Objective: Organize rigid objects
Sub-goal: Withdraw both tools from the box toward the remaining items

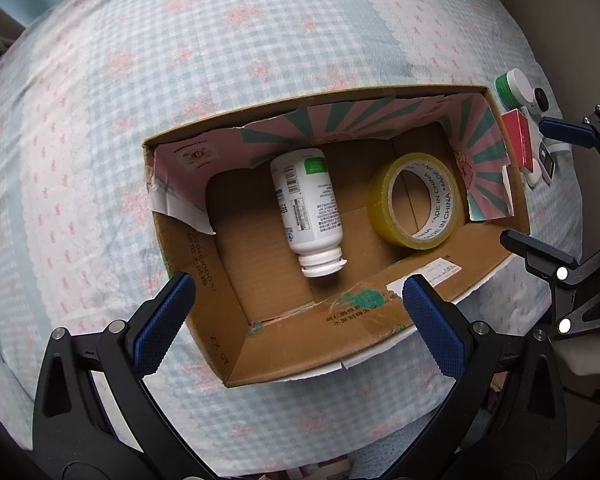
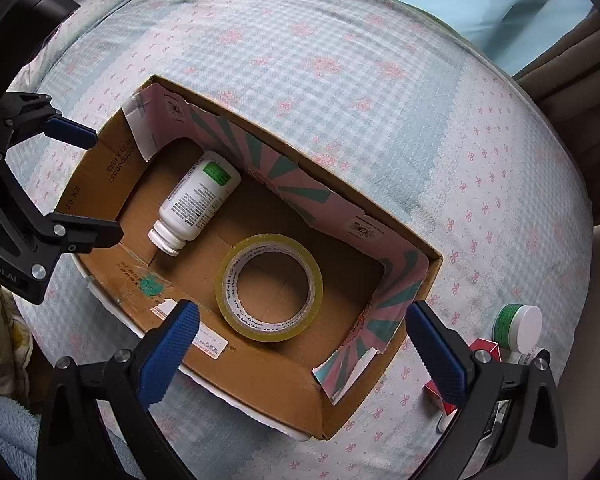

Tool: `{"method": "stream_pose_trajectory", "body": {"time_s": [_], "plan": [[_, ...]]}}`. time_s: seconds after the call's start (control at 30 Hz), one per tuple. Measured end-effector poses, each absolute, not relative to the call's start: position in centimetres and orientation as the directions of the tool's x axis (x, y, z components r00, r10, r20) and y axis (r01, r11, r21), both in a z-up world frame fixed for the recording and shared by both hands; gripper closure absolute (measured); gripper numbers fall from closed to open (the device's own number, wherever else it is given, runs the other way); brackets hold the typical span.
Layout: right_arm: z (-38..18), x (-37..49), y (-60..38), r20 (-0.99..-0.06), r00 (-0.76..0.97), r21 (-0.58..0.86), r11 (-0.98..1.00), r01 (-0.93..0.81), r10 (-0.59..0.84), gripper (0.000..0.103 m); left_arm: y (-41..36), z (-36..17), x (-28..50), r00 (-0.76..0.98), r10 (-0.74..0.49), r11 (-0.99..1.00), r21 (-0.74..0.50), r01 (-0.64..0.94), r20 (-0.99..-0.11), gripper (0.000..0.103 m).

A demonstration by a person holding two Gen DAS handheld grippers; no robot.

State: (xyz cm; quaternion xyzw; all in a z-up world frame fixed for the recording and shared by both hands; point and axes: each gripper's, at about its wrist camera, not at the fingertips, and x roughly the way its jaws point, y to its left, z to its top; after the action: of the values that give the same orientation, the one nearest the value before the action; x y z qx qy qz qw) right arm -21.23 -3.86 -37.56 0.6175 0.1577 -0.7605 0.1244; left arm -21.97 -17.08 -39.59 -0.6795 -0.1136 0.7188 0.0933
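An open cardboard box (image 1: 268, 346) (image 2: 260, 378) sits on the bed. Inside it a white pill bottle (image 1: 306, 208) (image 2: 198, 202) lies on its side, and a roll of yellowish clear tape (image 1: 416, 200) (image 2: 270, 286) lies flat beside it. My left gripper (image 1: 300, 324) (image 2: 84, 184) hangs above the bottle end of the box, open and holding nothing. Over the tape end, my right gripper (image 2: 302, 352) (image 1: 548, 190) is likewise open and holding nothing. Neither gripper touches an object.
Past the box's tape end, loose on the checked sheet (image 1: 140, 80), lie a white jar with a green label (image 1: 514, 90) (image 2: 518, 328), a red carton (image 1: 520, 140) (image 2: 486, 350) and some small white items. The bed's edge shows on the right.
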Motion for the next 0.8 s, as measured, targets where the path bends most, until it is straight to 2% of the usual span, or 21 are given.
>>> {"method": "stream_pose_trajectory", "body": {"time_s": [0.33, 0.6, 0.8], "plan": [[-31.2, -18.8, -5.2, -0.952, -0.305, -0.076, -0.948, 0.310, -0.023, 0.000, -18.9, -32.5, -19.1, -0.186, 0.251, -0.964, -0.263, 0.042, -0.950, 0.000], [-26.0, -16.4, -4.7, -0.898, -0.435, 0.019, -0.994, 0.111, -0.065, 0.000, -19.4, -26.4, -15.8, -0.316, 0.131, -0.979, -0.172, 0.105, -0.940, 0.000], [-22.9, -13.2, -2.1, -0.872, -0.490, 0.048, -0.998, -0.032, -0.026, 0.000, -17.4, -24.1, -14.3, -0.351, 0.182, -0.971, -0.224, 0.081, -0.918, 0.000]]}}
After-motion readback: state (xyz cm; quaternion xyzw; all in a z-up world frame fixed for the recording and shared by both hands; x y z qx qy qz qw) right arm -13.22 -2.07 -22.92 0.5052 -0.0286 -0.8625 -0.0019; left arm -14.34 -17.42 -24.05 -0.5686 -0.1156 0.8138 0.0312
